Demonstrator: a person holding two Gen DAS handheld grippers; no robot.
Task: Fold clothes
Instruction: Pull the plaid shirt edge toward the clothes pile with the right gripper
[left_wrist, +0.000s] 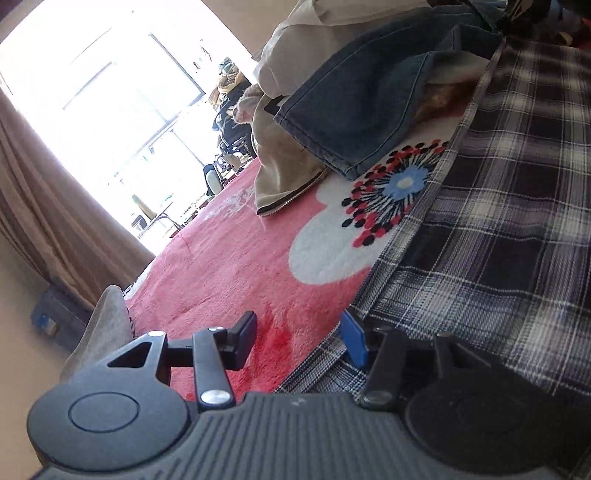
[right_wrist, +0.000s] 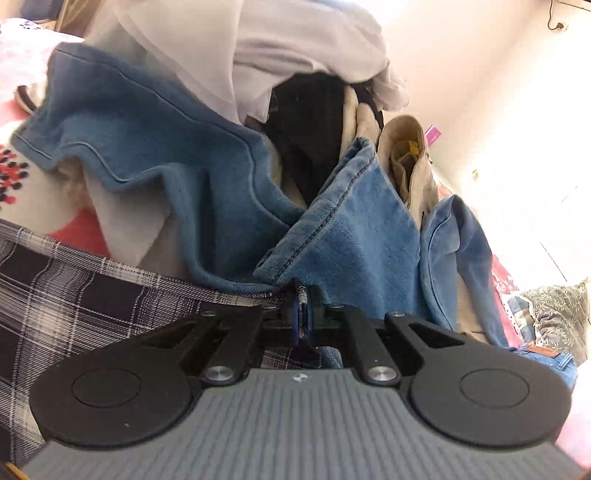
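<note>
A dark plaid garment (left_wrist: 509, 221) lies spread on a pink fleece blanket (left_wrist: 229, 251); it also shows in the right wrist view (right_wrist: 74, 295). My left gripper (left_wrist: 301, 338) is open, low over the blanket, with its blue-padded right finger (left_wrist: 354, 341) at the plaid garment's edge and its left finger over bare blanket. My right gripper (right_wrist: 302, 314) is shut on the plaid garment's edge, the cloth pinched between the pads.
A heap of clothes lies just beyond: dark denim (left_wrist: 362, 110), blue jeans (right_wrist: 351, 236), a blue top (right_wrist: 155, 147), beige garments (left_wrist: 284, 177) and white cloth (right_wrist: 258, 48). A brown curtain (left_wrist: 48, 206) and bright window are at the left.
</note>
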